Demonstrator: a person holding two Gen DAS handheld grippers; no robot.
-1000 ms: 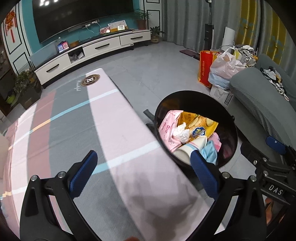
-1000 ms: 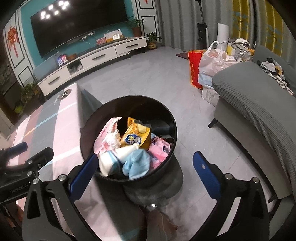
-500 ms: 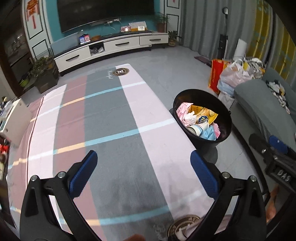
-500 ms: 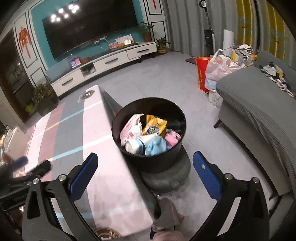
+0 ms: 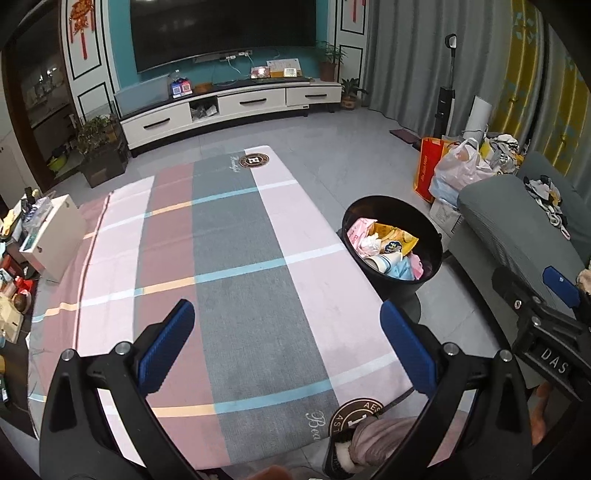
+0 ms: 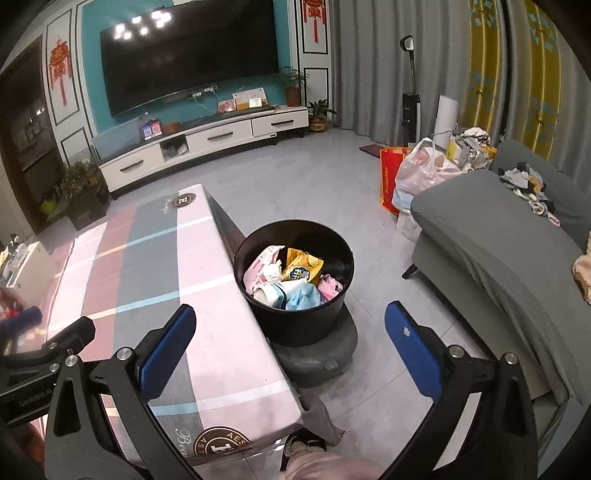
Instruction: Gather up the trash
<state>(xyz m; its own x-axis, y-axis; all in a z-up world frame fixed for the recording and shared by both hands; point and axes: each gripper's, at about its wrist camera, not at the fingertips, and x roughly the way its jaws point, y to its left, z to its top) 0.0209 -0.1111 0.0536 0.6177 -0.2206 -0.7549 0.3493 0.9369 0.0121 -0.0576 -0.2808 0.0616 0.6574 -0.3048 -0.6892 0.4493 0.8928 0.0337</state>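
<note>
- Left wrist view: left tool (image 5: 284,350) held apart, nothing gripped; no trash seen on tabletop (image 5: 229,240) beside bin (image 5: 393,243).
- Trash (image 6: 291,277) lies collected inside bin; right tool (image 6: 288,354) likewise apart, nothing gripped. Task judged essentially complete.

a long table (image 5: 236,258) lay under a checked cloth of pink, grey and dusty red. beyond it a white tv cabinet (image 5: 229,107) ran below a dark wall screen (image 5: 221,29). a grey sofa (image 6: 509,236) stood at the right, with a red bag (image 6: 391,177) and a pale plastic bag (image 6: 424,170) beside its far end.
</note>
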